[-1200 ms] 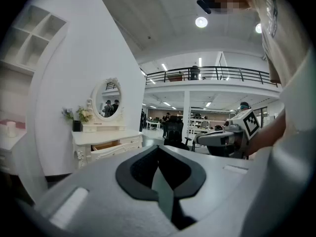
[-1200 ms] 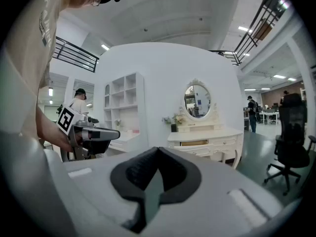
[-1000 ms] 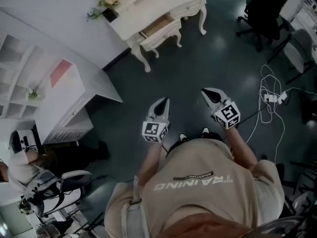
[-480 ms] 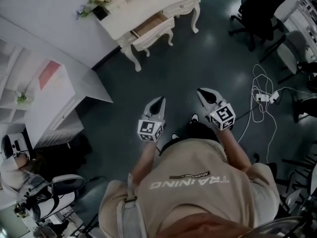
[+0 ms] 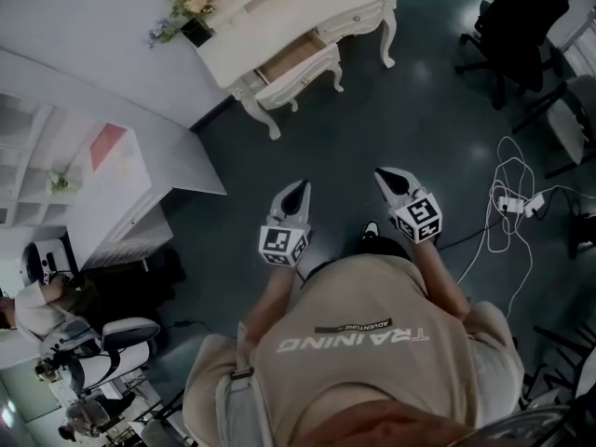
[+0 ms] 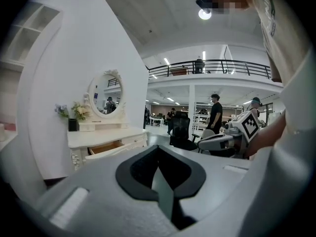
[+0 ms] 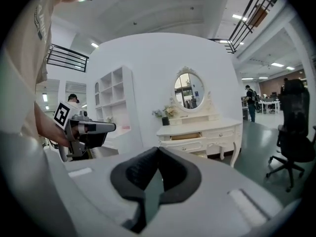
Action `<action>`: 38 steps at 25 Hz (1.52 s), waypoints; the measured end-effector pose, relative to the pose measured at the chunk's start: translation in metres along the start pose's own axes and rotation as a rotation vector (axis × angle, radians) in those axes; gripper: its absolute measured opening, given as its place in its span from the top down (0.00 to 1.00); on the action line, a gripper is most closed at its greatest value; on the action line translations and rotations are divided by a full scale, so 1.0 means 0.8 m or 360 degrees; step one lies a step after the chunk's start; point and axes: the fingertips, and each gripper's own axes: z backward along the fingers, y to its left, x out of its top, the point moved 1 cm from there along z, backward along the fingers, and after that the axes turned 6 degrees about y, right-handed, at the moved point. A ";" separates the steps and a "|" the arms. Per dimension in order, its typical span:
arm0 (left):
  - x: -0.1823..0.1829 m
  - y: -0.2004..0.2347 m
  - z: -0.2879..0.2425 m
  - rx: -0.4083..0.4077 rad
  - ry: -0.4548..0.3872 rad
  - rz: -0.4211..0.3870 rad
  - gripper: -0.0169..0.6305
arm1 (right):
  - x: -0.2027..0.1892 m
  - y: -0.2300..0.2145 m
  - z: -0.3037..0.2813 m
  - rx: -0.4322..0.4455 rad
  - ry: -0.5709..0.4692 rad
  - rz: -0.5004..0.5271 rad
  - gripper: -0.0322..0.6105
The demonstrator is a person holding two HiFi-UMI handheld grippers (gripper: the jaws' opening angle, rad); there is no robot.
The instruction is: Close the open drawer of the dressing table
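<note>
The open wooden drawer [image 5: 291,57] of the cream carved dressing table [image 5: 317,3] is lying well apart: twelve o'clock of the left gripper [image 5: 300,190], eleven of the right gripper [image 5: 387,176]. Left is sitting nearer; both are pressing jaws together, empty.

Open drawer [image 5: 294,59] juts from dressing table [image 5: 279,19] front; left claw [image 5: 299,187], right claw [image 5: 385,174] well short.

A black office chair [image 5: 518,26] stands near white floor cables [image 5: 510,203].
</note>
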 end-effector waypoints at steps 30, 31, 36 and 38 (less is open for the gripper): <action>0.070 0.211 -0.248 -0.0037 -0.0056 0.0112 0.96 | 0.114 -0.163 -0.234 0.0084 0.0122 0.0041 0.95; 0.071 0.223 -0.254 -0.0051 -0.0048 0.0102 0.96 | 0.119 -0.162 -0.247 0.0072 0.0136 0.0077 0.95; 0.062 0.276 -0.287 -0.0117 0.0017 0.0095 0.96 | 0.139 -0.158 -0.309 0.0058 0.0177 0.0106 0.95; 0.059 0.289 -0.302 -0.0157 0.0046 0.0111 0.96 | 0.146 -0.165 -0.324 0.0034 0.0163 0.0047 0.95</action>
